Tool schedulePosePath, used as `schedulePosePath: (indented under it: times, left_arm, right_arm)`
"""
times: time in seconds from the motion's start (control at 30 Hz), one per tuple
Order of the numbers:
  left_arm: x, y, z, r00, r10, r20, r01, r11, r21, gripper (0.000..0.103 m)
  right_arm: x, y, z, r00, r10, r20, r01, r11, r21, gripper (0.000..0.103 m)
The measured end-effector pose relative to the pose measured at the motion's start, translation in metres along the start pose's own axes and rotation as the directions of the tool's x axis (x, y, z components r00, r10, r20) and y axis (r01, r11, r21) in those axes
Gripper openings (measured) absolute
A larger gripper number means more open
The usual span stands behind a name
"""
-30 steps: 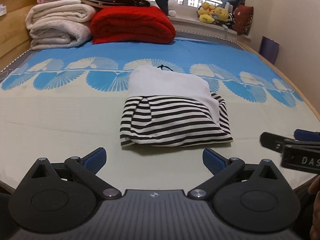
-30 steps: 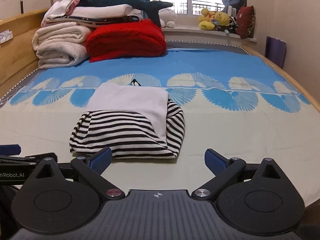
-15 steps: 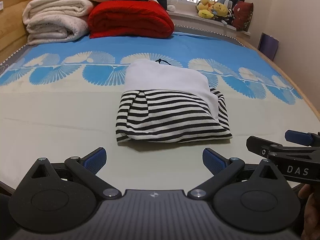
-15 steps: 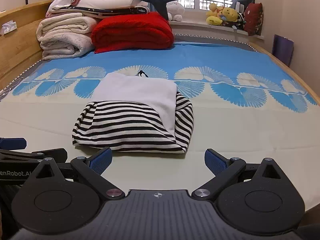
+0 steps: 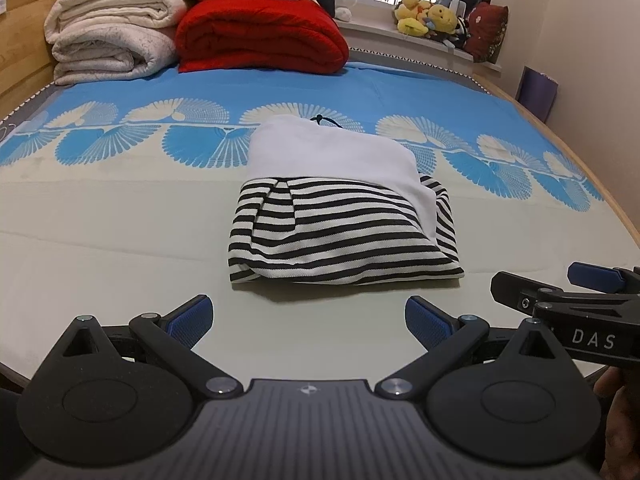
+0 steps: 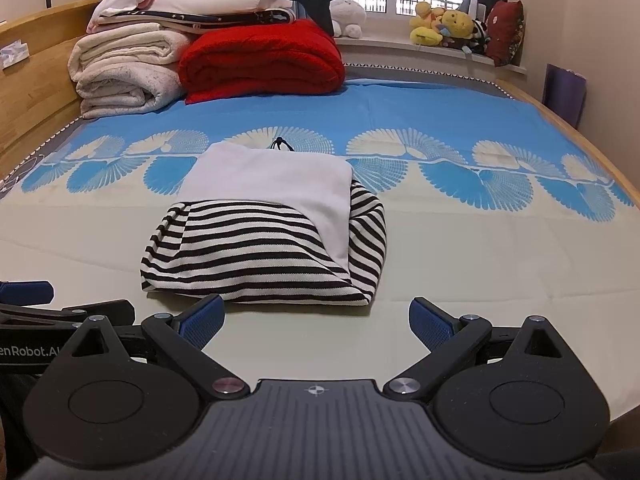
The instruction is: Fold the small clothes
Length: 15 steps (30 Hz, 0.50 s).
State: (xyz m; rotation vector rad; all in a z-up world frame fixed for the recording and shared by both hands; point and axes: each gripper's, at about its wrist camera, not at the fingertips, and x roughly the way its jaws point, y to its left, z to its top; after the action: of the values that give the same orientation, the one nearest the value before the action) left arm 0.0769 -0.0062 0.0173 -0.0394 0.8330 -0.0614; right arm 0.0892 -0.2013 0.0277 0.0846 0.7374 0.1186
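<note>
Spread left tongs (image 5: 308,322) face folded striped garment (image 5: 340,232).

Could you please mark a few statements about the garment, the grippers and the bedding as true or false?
1. The striped garment lies folded on the bed. True.
2. The left gripper is shut on the garment. False: its jaws are open and hold nothing, short of the garment's near edge.
3. The right gripper is open. True.
4. The red blanket lies on top of the garment. False: it sits far back on the bed, beside the cream blankets.
5. Plush toys sit on the window sill. True.
</note>
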Motion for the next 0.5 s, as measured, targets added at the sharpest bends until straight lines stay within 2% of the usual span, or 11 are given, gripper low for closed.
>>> schedulePosePath:
  times: [0.5]
  left_arm:
    - [0.0006, 0.0, 0.0003, 1.0, 0.0, 0.002, 0.0, 1.0, 0.003, 0.102]
  right_arm:
    - [0.0005, -0.0005, -0.0008, 1.0, -0.002, -0.006, 0.002, 1.0, 0.004, 0.098]
